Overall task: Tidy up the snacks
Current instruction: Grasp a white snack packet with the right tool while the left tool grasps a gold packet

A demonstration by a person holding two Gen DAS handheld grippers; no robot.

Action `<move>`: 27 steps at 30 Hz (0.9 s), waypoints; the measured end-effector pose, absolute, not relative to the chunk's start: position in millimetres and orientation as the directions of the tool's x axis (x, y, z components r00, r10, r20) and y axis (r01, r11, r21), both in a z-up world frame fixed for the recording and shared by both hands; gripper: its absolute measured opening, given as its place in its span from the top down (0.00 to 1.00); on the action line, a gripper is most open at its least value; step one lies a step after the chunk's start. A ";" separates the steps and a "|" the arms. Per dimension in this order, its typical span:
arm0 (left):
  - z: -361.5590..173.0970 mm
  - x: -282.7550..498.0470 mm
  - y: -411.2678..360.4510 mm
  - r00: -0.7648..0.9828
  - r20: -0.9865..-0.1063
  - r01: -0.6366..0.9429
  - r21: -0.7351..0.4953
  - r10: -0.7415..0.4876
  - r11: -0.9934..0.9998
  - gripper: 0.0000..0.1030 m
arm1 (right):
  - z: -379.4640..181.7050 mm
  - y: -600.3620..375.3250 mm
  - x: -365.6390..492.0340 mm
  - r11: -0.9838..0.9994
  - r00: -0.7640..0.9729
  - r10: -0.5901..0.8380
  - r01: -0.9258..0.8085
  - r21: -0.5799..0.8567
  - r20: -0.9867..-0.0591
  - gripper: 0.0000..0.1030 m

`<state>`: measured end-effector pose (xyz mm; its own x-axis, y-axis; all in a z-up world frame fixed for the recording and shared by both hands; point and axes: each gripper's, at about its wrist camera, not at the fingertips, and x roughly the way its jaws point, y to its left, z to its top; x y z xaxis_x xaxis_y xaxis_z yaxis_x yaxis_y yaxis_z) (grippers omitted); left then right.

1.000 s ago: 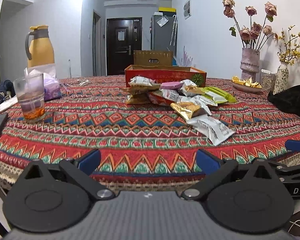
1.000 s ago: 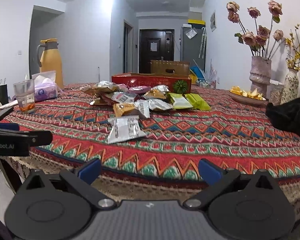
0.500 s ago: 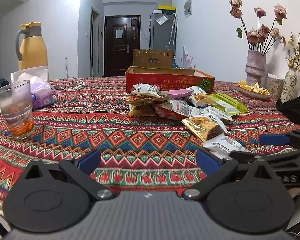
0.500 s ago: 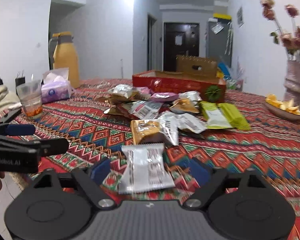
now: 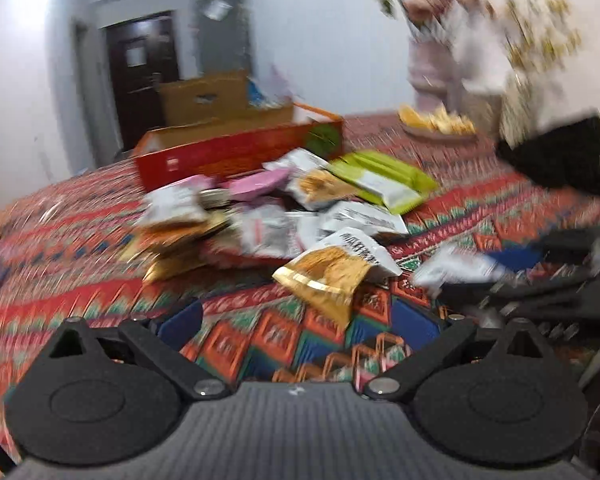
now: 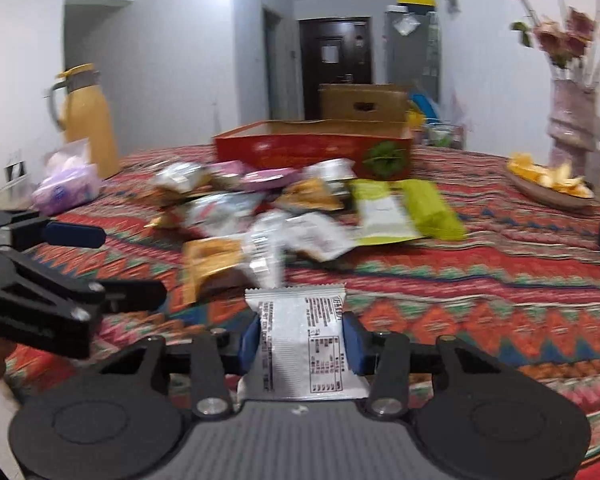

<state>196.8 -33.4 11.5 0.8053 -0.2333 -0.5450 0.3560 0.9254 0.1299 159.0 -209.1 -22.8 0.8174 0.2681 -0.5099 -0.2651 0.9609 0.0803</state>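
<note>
A pile of snack packets (image 5: 284, 216) lies on the patterned tablecloth in front of a red cardboard box (image 5: 236, 156); the box also shows in the right wrist view (image 6: 312, 148). My right gripper (image 6: 300, 340) is shut on a white snack packet (image 6: 300, 344), held just above the cloth; that packet shows in the left wrist view (image 5: 456, 268) too. My left gripper (image 5: 300, 316) is open and empty, just short of a gold packet (image 5: 328, 276). The left gripper also shows at the left of the right wrist view (image 6: 72, 236).
A yellow thermos jug (image 6: 88, 120) and a purple tissue pack (image 6: 68, 188) stand at the left. A fruit plate (image 6: 548, 184) and a vase of dried roses (image 6: 572, 120) stand at the right. A black bag (image 5: 560, 156) lies at the right edge.
Both grippers moved forward to the pile. My right gripper closed on the white packet and lifted it. My left gripper swung right toward the gold packet and stays open.
</note>
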 end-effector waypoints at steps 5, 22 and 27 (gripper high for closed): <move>6.9 234.6 -63.0 0.770 -0.583 0.460 0.229 -0.258 0.858 0.24 | -26.7 -235.2 179.9 0.979 0.827 0.204 -0.190 0.080 -0.524 0.57; 4.4 223.6 -56.9 0.672 -0.653 0.480 0.026 -0.348 0.877 0.71 | -30.9 -248.5 174.1 0.982 0.819 0.187 -0.173 0.077 -0.543 0.58; 9.0 201.8 -43.0 0.697 -0.640 0.400 -0.028 -0.324 0.916 0.77 | -25.5 -240.5 160.9 0.979 0.823 0.201 -0.188 0.079 -0.532 0.59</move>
